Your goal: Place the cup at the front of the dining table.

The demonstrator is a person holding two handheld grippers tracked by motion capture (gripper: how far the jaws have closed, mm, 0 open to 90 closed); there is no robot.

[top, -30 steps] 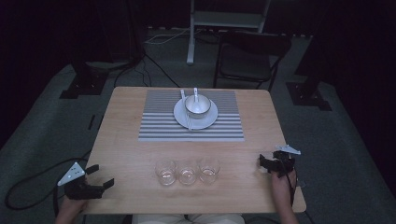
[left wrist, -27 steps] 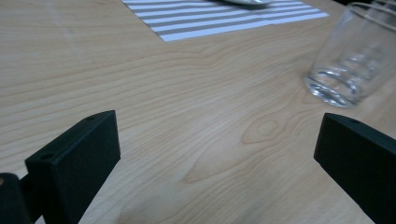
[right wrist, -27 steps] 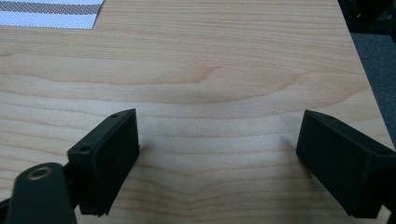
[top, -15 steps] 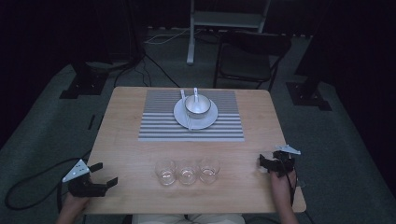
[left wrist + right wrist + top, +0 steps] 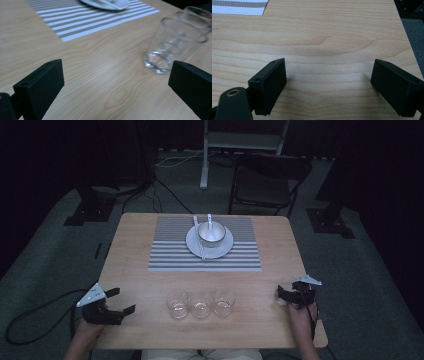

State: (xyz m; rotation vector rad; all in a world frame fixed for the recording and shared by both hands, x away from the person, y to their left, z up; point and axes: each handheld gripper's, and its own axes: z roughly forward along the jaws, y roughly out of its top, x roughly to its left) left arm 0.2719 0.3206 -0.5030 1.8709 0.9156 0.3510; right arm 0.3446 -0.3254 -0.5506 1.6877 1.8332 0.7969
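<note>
Three clear glasses (image 5: 200, 303) stand in a row near the table's front edge. My left gripper (image 5: 122, 301) hovers left of them at the front left, open and holding nothing. In the left gripper view its jaws (image 5: 117, 75) are spread wide, with the nearest glass (image 5: 172, 47) ahead and to the right. My right gripper (image 5: 282, 296) rests at the front right, to the right of the glasses, also open. Between its jaws (image 5: 329, 75) there is bare wood.
A grey-and-white striped placemat (image 5: 170, 250) lies at the back middle of the wooden table (image 5: 135, 270). On it sits a white plate (image 5: 192, 245) with a bowl (image 5: 211, 234), a spoon and chopsticks. A dark chair (image 5: 270, 180) stands beyond the table.
My left gripper has moved right and a little forward, toward the glasses. The right gripper has stayed in place.
</note>
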